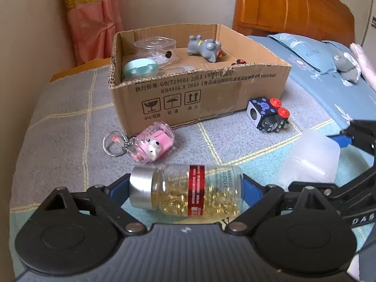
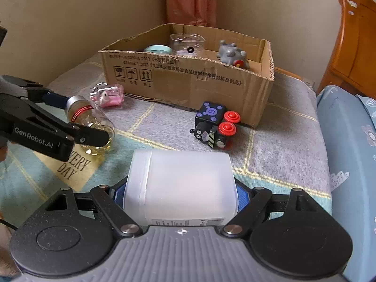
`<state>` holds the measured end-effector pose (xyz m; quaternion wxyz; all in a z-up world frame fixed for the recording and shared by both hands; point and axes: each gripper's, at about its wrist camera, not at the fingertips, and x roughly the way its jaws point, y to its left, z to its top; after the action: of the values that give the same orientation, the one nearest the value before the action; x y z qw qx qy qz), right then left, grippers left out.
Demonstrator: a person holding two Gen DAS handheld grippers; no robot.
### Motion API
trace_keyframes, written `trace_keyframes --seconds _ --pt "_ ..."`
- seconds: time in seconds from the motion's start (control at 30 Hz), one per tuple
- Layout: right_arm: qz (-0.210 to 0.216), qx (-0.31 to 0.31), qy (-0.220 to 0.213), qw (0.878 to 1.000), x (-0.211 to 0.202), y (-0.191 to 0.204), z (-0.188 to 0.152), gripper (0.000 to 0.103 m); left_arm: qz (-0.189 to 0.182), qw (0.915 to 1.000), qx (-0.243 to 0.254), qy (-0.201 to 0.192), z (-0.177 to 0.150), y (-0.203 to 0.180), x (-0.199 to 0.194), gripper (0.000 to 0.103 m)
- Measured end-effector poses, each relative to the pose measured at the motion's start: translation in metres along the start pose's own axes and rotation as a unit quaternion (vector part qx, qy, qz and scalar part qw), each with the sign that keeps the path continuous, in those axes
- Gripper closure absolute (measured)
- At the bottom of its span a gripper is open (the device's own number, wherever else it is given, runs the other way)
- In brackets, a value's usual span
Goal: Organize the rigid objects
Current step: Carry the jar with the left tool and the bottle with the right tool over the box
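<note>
Toy train (image 2: 215,127) and keychain (image 1: 150,144) flank bare blanket (image 1: 70,127) before the box (image 1: 199,94).

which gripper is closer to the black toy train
Right. The right gripper, around the white container, sits just in front of the black toy train; the left gripper, around the capsule bottle, is further off.

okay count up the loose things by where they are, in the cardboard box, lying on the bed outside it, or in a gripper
In the cardboard box: 3 visible (clear container, mint case, grey figurine)
On the bed: 2 (pink keychain, toy train)
In a gripper: 2 (capsule bottle, white container)
Total: 7
</note>
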<state>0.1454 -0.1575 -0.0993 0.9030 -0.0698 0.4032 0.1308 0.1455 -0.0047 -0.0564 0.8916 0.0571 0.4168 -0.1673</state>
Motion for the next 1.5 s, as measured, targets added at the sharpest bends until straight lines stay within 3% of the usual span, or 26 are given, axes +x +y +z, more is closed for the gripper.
trace_keyframes --seconds 0.33,0.67,1.03,1.5 --pt "0.03 -0.061 0.006 0.998 -0.025 -0.006 0.023 0.016 -0.019 0.9981 0.057 0.01 0.019 -0.002 -0.025 0.01" --pt "0.047 -0.067 -0.042 0.996 -0.048 -0.028 0.066 0.016 -0.028 0.9953 0.089 -0.026 0.078 -0.006 -0.044 0.01" --pt "0.036 -0.049 -0.073 0.995 -0.035 -0.054 0.117 0.016 -0.012 0.9965 0.075 -0.035 0.151 0.002 0.003 0.01" --pt "0.025 -0.032 -0.061 0.997 -0.002 -0.075 0.147 0.016 0.018 0.9997 0.014 -0.001 0.154 0.03 0.054 0.009"
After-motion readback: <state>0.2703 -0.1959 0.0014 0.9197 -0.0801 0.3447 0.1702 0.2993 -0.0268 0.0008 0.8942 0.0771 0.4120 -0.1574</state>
